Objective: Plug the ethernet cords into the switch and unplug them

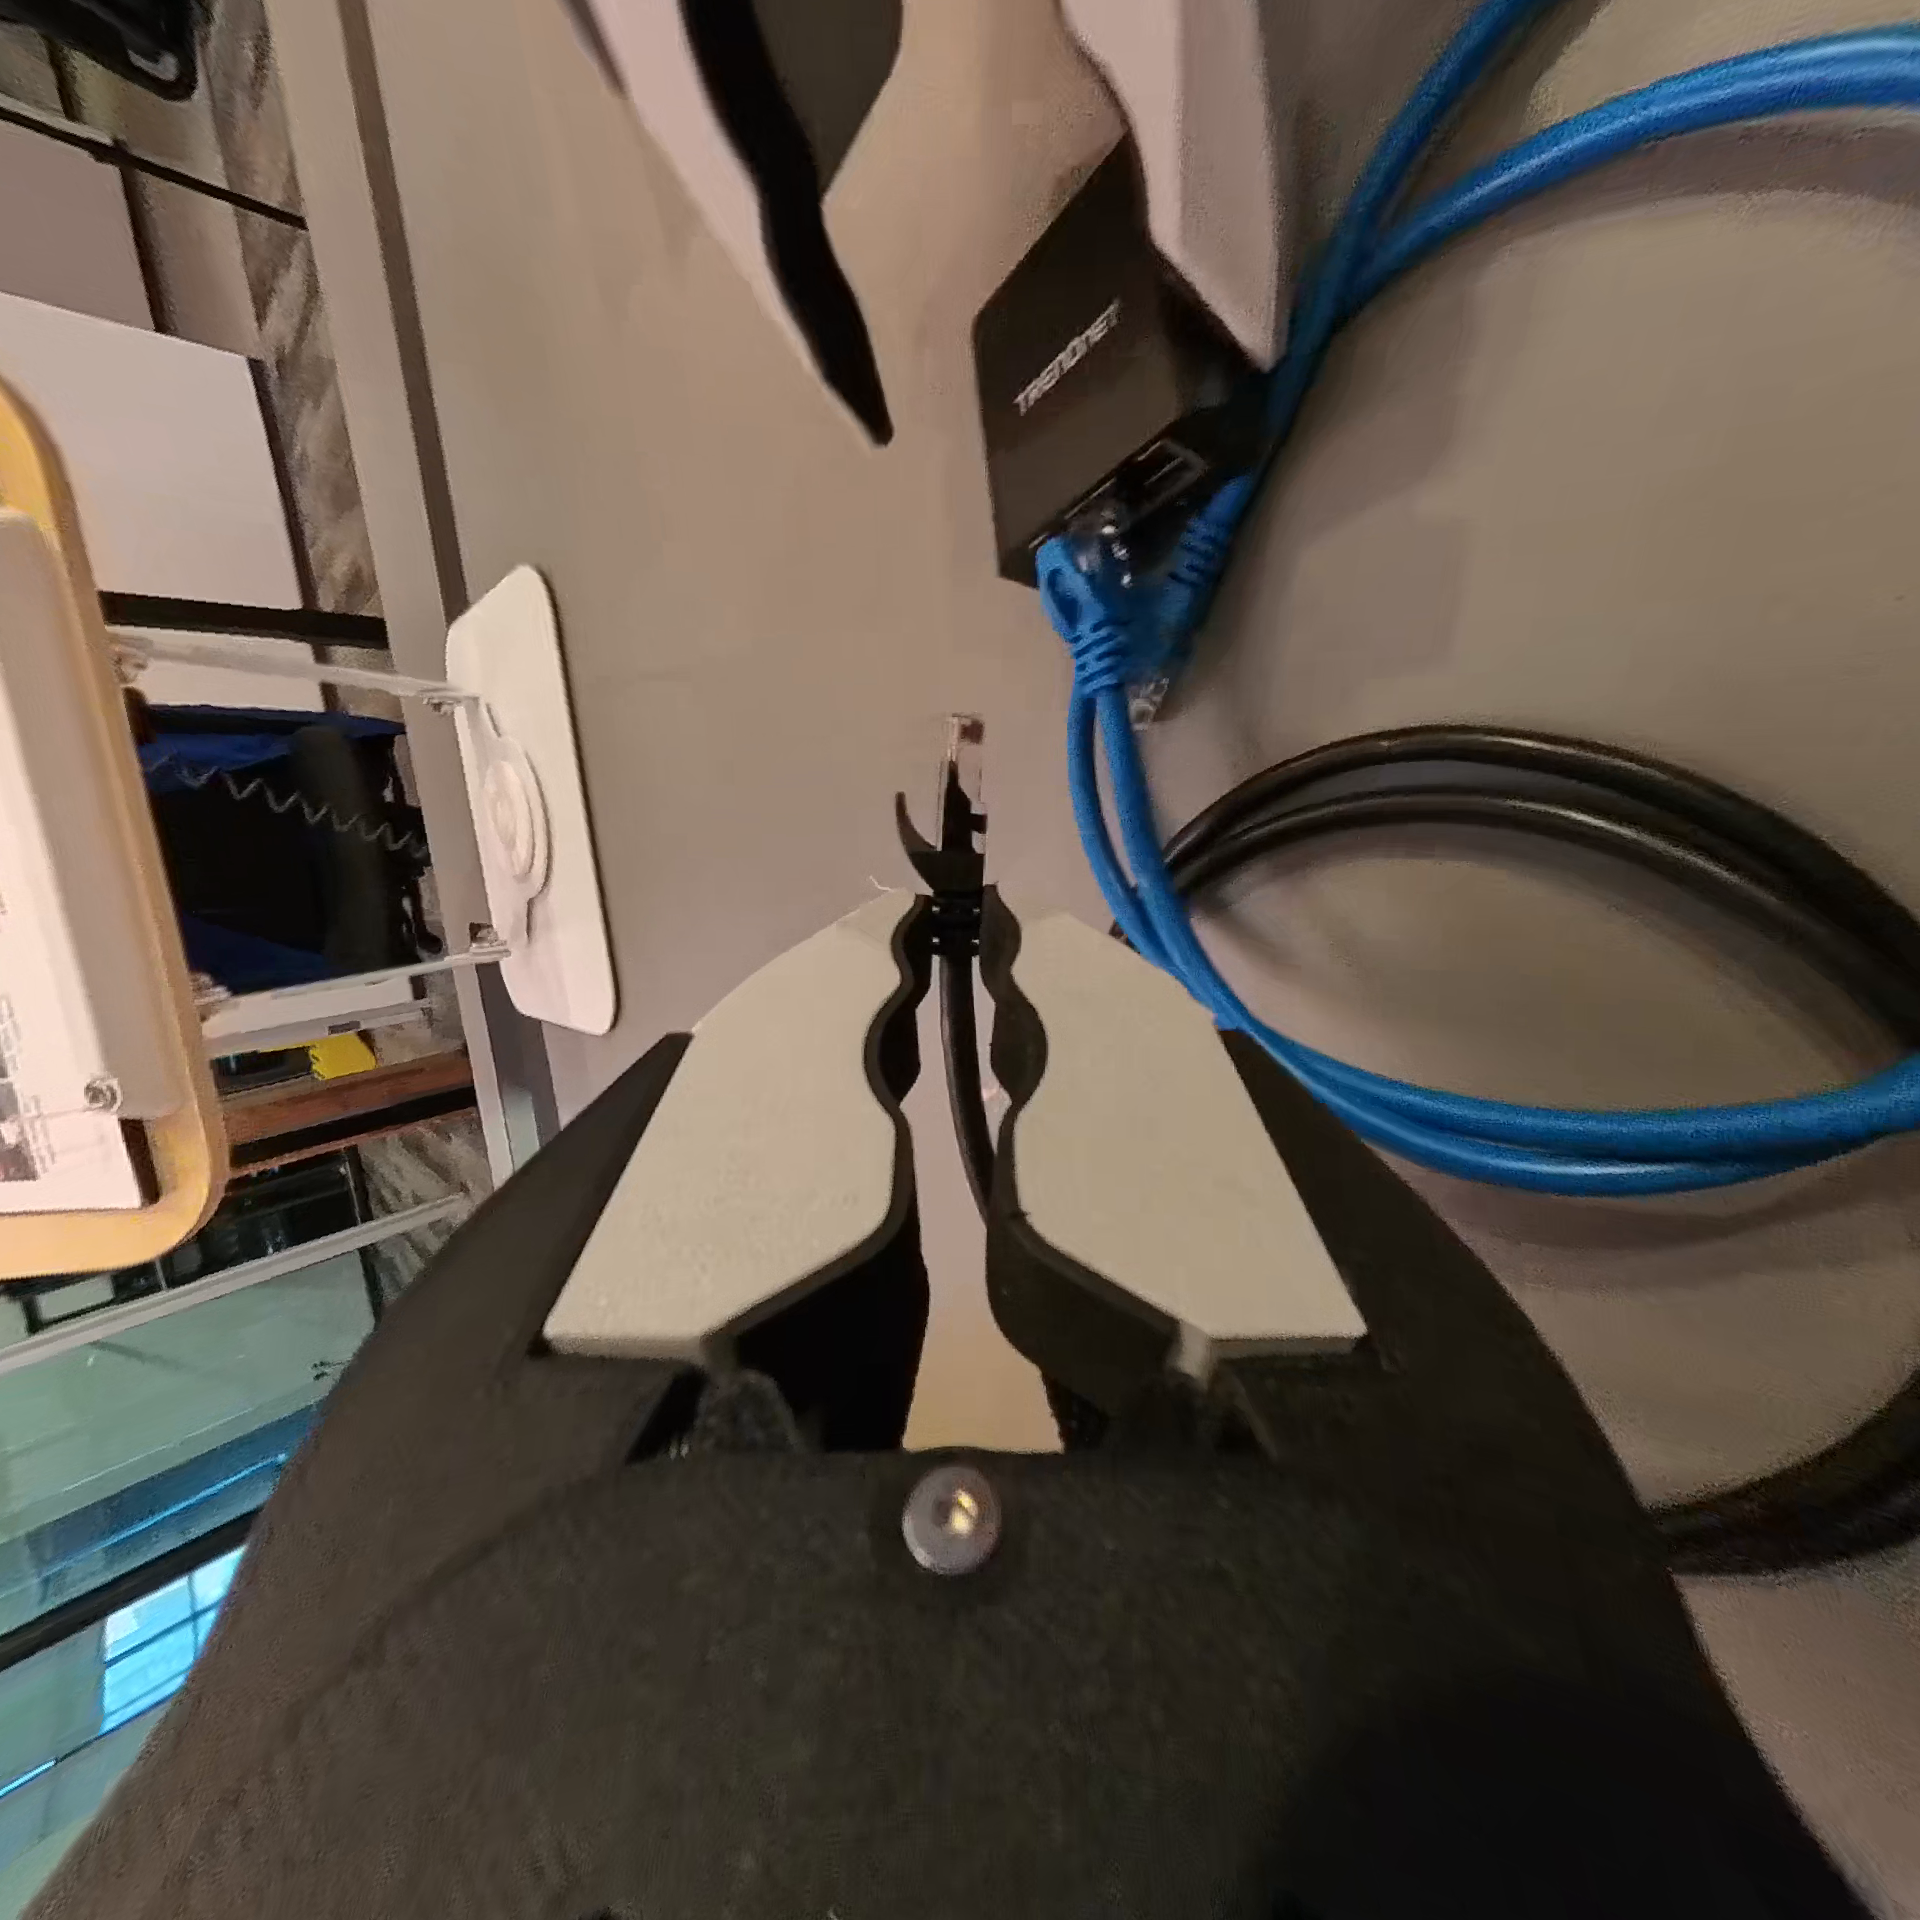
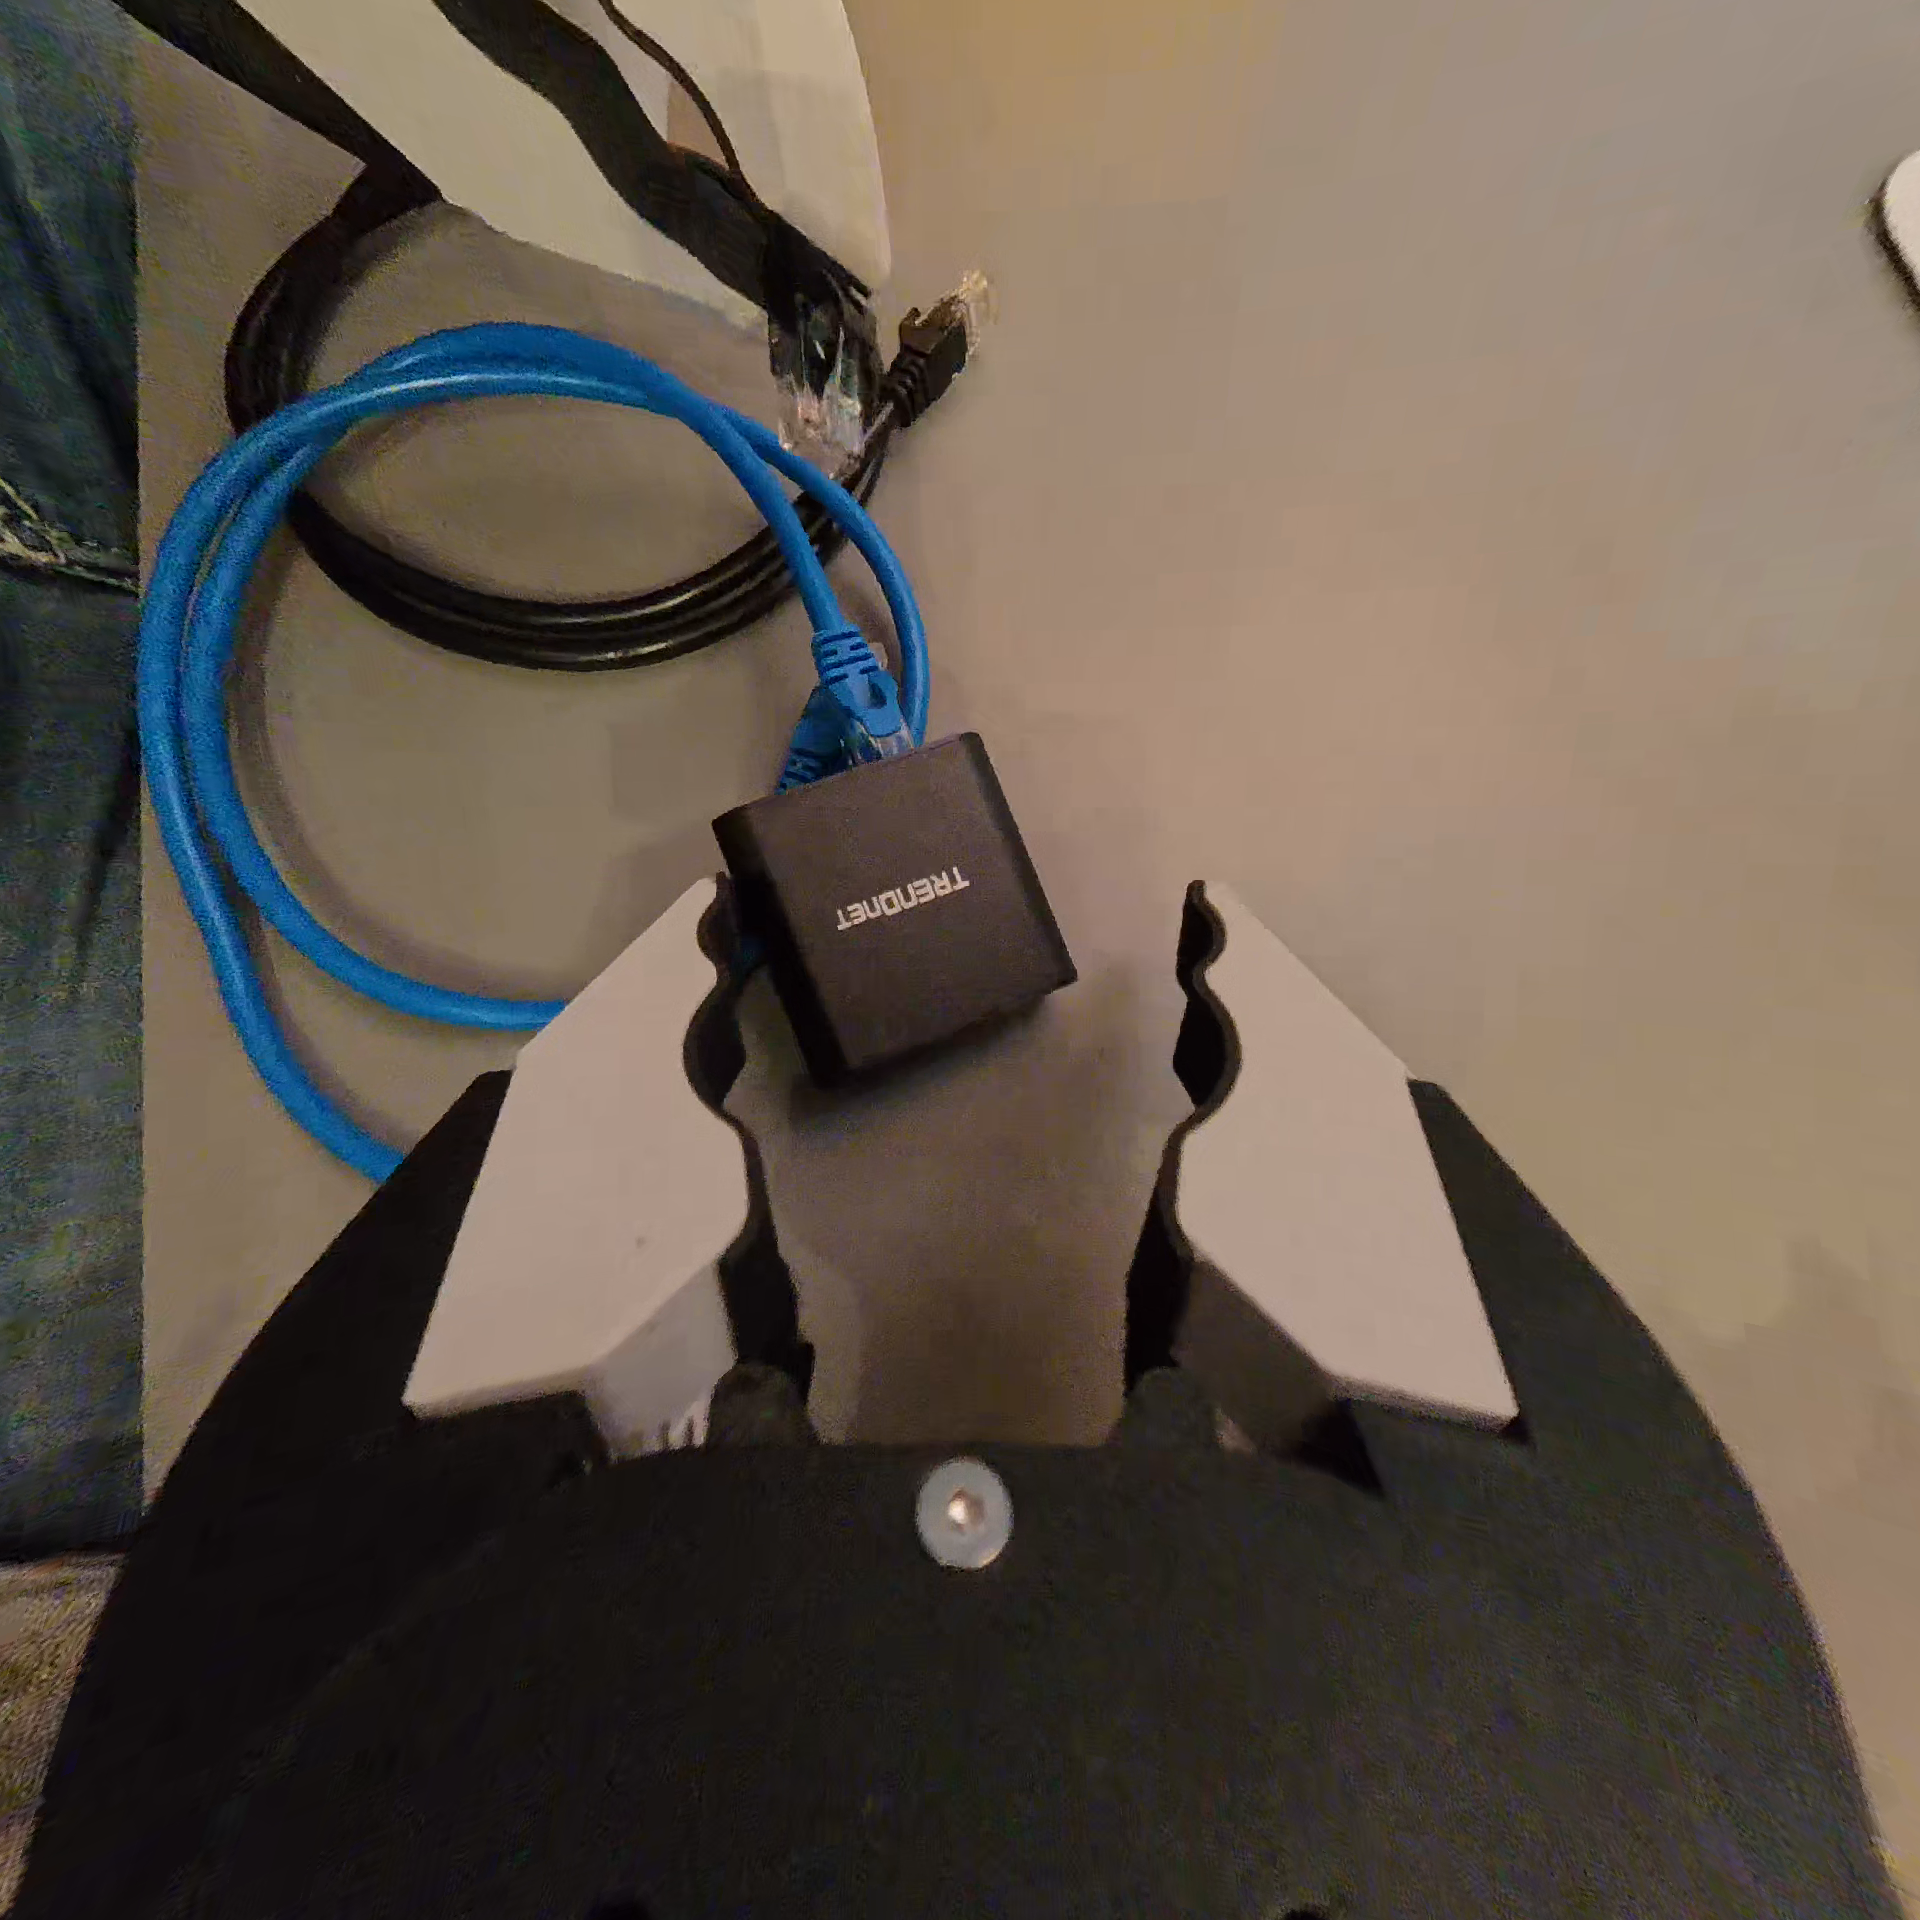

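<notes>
The black switch [image 1: 1091,416] lies on the grey table, with two blue plugs [image 1: 1086,592] at its ports. My left gripper [image 1: 954,920] is shut on the black ethernet cord [image 1: 961,1060] just behind its plug [image 1: 956,790]. The plug points past the fingertips, short of the switch and to its left. My right gripper [image 2: 956,899] is open around the switch [image 2: 894,904], and its left finger [image 2: 623,1091] touches the casing. In the right wrist view, the left gripper's fingers [image 2: 727,208] hold the black plug [image 2: 821,384] beyond the switch. A second black plug [image 2: 940,322] lies beside it.
The blue cord [image 2: 197,727] and the black cord [image 2: 499,623] lie coiled beside the switch, overlapping. A white pad [image 1: 530,800] sits near the table edge, with a wood-rimmed board [image 1: 104,831] beyond it. A person's denim [image 2: 62,831] borders the table. Across from one pair of fingers to the other is roughly 10 centimetres.
</notes>
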`<action>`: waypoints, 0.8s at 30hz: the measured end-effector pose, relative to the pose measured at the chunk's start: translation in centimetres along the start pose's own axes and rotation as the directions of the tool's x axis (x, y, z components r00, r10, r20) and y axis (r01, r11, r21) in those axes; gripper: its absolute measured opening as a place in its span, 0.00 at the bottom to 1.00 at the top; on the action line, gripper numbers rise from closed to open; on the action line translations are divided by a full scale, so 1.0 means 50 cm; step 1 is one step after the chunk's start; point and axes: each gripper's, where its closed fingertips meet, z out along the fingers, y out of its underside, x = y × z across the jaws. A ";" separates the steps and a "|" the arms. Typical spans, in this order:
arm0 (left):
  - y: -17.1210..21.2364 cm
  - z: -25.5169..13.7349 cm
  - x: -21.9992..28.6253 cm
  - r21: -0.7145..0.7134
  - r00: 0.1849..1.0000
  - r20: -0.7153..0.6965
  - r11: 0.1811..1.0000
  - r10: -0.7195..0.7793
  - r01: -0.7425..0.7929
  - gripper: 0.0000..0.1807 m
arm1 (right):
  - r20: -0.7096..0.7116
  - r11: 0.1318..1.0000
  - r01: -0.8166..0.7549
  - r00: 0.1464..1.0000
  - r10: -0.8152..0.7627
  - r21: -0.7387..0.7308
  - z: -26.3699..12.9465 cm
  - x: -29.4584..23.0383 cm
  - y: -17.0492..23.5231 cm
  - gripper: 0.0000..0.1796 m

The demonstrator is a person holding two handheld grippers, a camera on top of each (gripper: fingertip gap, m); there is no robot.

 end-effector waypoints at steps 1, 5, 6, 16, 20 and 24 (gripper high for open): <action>-0.004 0.001 0.004 0.001 1.000 -0.004 1.000 0.004 -0.004 0.05 | 0.038 1.000 0.020 0.999 -0.019 -0.022 0.006 -0.004 0.003 0.47; -0.015 -0.002 0.011 0.008 1.000 -0.006 1.000 0.013 -0.013 0.05 | 0.227 0.996 0.077 0.972 -0.063 -0.053 0.025 -0.033 0.011 0.43; -0.015 -0.002 0.011 0.009 1.000 -0.007 1.000 0.012 -0.012 0.05 | 0.252 0.995 0.099 0.963 -0.090 -0.024 0.029 -0.040 0.006 0.38; -0.009 -0.001 0.009 0.009 1.000 -0.008 1.000 0.008 -0.008 0.05 | 0.267 0.995 0.000 0.963 -0.026 0.095 0.022 -0.044 -0.018 0.34; -0.006 -0.008 -0.015 -0.004 1.000 0.022 1.000 -0.008 0.008 0.05 | 0.213 0.988 -0.033 0.977 -0.001 0.153 -0.008 -0.018 -0.059 0.34; -0.001 -0.027 -0.060 -0.022 0.996 0.084 0.999 -0.040 0.042 0.05 | 0.123 0.983 -0.047 0.992 0.025 0.177 -0.044 0.018 -0.113 0.33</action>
